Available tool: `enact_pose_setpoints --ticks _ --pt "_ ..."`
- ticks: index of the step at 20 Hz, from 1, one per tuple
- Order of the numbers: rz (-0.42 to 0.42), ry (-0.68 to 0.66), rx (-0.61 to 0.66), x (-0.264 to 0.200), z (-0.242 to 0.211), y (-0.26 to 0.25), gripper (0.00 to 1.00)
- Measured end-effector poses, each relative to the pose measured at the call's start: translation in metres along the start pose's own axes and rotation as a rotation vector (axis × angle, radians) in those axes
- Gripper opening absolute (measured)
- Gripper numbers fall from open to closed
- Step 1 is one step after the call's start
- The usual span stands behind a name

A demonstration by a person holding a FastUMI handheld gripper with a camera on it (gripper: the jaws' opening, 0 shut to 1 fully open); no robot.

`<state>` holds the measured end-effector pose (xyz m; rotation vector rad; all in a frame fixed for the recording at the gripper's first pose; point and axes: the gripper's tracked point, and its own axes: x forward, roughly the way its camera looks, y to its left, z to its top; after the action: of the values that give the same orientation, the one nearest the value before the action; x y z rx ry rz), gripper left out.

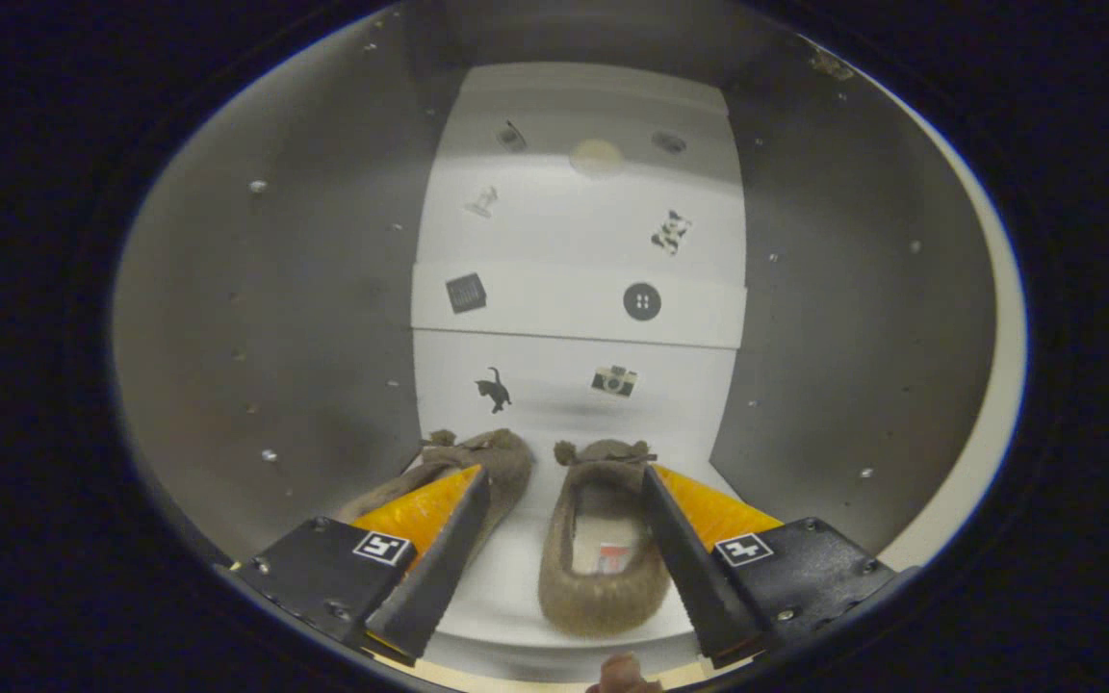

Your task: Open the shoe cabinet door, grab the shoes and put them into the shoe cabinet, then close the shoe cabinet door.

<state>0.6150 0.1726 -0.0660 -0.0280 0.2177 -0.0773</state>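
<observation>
I look into the shoe cabinet (285, 318), whose grey side walls rise on both sides of a white back panel (579, 231) dotted with small stickers. Two brown fuzzy slippers lie on the white cabinet floor, toes toward the back. The left slipper (506, 462) is partly hidden behind my left finger (439, 549). The right slipper (603, 549) lies between the fingers, close against the right finger (680, 549), its opening facing up. My gripper (564, 481) is open; neither finger presses on a slipper.
A white shelf strip (574, 303) crosses the back panel at mid height. Small screws dot the grey walls. The cabinet's pale front edge (988, 414) curves along the right side. A fingertip (624, 672) shows at the bottom, below the slippers.
</observation>
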Motion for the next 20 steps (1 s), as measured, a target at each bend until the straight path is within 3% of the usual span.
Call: enact_pose_setpoints --ticks 12,20 --pt "0.07 -0.082 0.017 -0.283 -0.045 -0.015 1.0" --pt "0.132 -0.157 0.098 -0.447 -0.068 -0.099 1.0"
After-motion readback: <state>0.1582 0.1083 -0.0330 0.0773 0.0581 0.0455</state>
